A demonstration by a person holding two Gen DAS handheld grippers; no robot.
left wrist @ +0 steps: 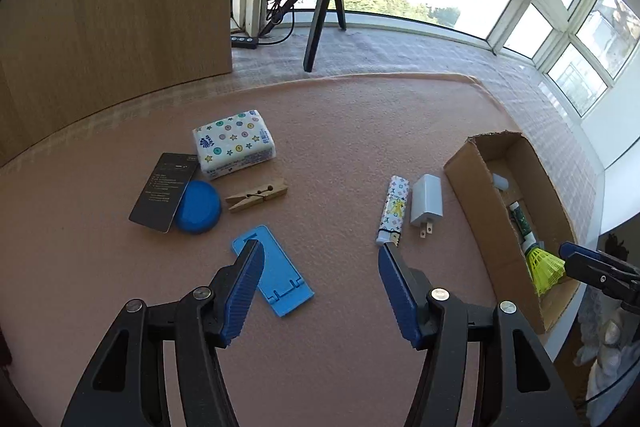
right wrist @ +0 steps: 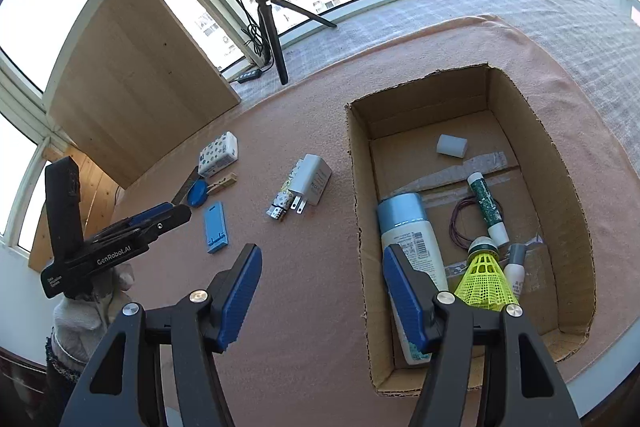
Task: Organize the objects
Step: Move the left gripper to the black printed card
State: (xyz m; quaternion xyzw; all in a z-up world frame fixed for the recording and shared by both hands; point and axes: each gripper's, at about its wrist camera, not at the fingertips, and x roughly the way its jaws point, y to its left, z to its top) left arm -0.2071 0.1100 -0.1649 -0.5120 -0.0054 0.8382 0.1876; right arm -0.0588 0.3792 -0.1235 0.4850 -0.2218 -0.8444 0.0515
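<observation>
My left gripper (left wrist: 320,251) is open and empty above the pink cloth, its left finger over a blue phone stand (left wrist: 276,279). Ahead lie a patterned lighter (left wrist: 394,209), a white charger plug (left wrist: 426,205), a wooden clothespin (left wrist: 258,195), a blue lid (left wrist: 198,207), a black card (left wrist: 164,191) and a tissue pack (left wrist: 234,143). My right gripper (right wrist: 320,255) is open and empty over the near left wall of the cardboard box (right wrist: 360,227). In the box lie a yellow shuttlecock (right wrist: 486,279), a lotion bottle (right wrist: 412,239), a green tube (right wrist: 486,207) and a white block (right wrist: 452,145).
A ring light on a black tripod (left wrist: 320,23) stands behind the cloth, by the windows. A wooden board (left wrist: 112,19) leans at the back left. The left gripper shows in the right wrist view (right wrist: 160,215), left of the phone stand (right wrist: 215,227).
</observation>
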